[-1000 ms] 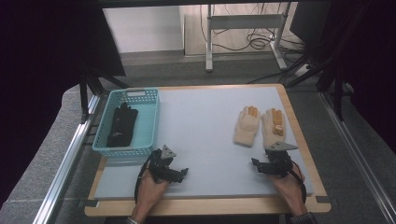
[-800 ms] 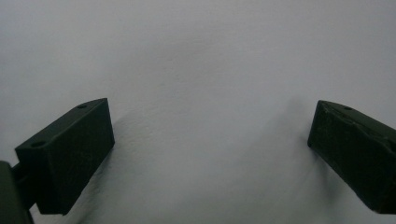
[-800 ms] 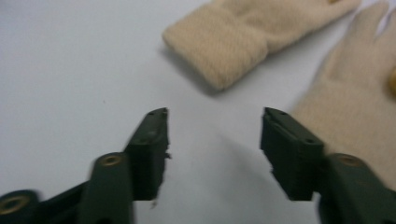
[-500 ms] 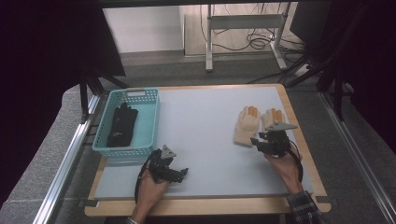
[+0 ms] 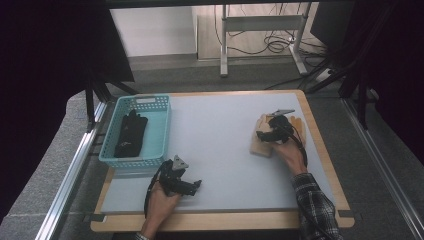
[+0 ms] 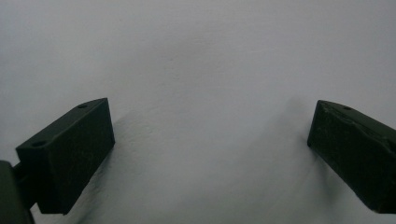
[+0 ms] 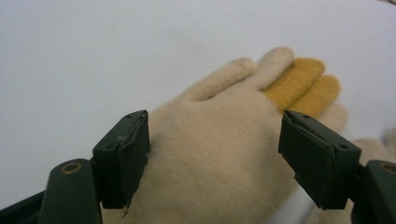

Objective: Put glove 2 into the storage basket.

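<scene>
Grey-topped table (image 5: pixel 220 135), teal basket (image 5: pixel 159 131) left, cream gloves (image 5: pixel 261 142) right

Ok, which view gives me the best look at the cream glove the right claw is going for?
The right gripper view: the cream glove sits large between the open right claw, with its yellow fingertips clear. The high view shows the glove small, partly covered by the claw. The left gripper view faces bare table.

Grey floor (image 5: pixel 45 175); white wall panel (image 5: pixel 152 30); metal frame legs (image 5: pixel 260 22); cables (image 5: pixel 260 45) behind; dark curtains (image 5: pixel 40 60) flanking.
</scene>
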`<action>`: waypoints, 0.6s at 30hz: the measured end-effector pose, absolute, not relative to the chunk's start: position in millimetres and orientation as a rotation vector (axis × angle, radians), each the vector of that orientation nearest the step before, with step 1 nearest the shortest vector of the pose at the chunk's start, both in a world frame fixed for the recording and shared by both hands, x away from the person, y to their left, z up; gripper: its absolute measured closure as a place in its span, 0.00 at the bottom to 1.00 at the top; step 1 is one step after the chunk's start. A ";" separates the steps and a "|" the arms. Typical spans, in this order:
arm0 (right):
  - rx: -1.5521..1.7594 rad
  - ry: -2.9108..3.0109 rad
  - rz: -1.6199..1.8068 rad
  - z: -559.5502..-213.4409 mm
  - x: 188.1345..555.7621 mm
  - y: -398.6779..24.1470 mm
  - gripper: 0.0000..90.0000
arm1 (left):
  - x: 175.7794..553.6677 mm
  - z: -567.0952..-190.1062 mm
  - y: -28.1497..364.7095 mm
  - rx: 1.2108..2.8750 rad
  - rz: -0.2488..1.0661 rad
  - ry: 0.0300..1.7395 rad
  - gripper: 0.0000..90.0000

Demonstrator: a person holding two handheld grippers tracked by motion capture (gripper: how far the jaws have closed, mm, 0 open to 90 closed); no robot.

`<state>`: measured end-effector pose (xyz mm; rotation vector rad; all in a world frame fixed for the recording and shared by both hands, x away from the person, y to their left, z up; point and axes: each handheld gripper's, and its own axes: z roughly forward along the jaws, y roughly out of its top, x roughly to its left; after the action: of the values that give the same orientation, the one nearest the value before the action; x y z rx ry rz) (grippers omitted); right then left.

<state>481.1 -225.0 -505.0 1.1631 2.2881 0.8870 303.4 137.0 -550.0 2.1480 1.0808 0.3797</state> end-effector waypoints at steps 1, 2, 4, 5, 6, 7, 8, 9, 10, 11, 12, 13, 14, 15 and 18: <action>1.170 2.295 0.877 -507.9 484.5 -224.4 0.27 | 303.4 -549.9 137.0 2.148 0.379 1.081 0.01; 1.175 2.298 0.863 -510.8 487.3 -224.1 0.27 | 303.4 -549.9 137.0 2.148 0.379 1.081 0.01; 1.202 2.312 0.855 -516.8 491.4 -224.2 0.29 | 303.4 -549.9 137.0 2.149 0.380 1.081 0.01; 1.216 2.306 0.861 -518.8 491.8 -224.4 0.32 | 303.4 -550.0 137.0 2.148 0.380 1.081 0.01; 1.222 2.305 0.867 -518.6 490.8 -224.6 0.37 | 303.4 -550.0 137.0 2.148 0.380 1.081 0.01; 1.226 2.302 0.867 -518.0 489.3 -223.8 0.43 | 303.5 -550.0 137.0 2.149 0.380 1.081 0.01; 1.229 2.304 0.857 -516.8 487.7 -222.7 0.52 | 303.4 -550.0 137.0 2.148 0.380 1.081 0.01; 1.226 2.311 0.852 -515.2 485.9 -221.7 0.55 | 303.4 -550.0 137.0 2.148 0.380 1.081 0.01; 1.227 2.317 0.842 -514.4 484.9 -221.1 0.58 | 303.4 -550.0 137.0 2.148 0.380 1.081 0.01; 1.231 2.317 0.844 -514.0 484.4 -221.6 0.61 | 303.4 -550.0 137.0 2.148 0.380 1.081 0.01; 1.237 2.318 0.855 -513.6 484.1 -222.9 0.63 | 303.4 -550.0 137.0 2.148 0.380 1.081 0.01; 1.242 2.321 0.869 -513.0 483.9 -225.1 0.65 | 303.4 -550.0 137.0 2.148 0.380 1.081 0.01; 1.255 2.315 0.886 -512.5 483.3 -227.0 0.66 | 303.4 -550.0 137.0 2.148 0.380 1.081 0.01; 1.263 2.307 0.904 -511.5 482.4 -228.7 0.67 | 303.4 -550.0 137.0 2.148 0.380 1.081 0.01; 1.251 2.289 0.946 -503.2 476.0 -231.3 0.70 | 303.4 -550.0 137.0 2.148 0.380 1.081 0.01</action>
<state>476.0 -231.3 -503.2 1.2508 2.2890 0.9461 303.4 137.0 -550.0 2.1478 1.0809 0.3799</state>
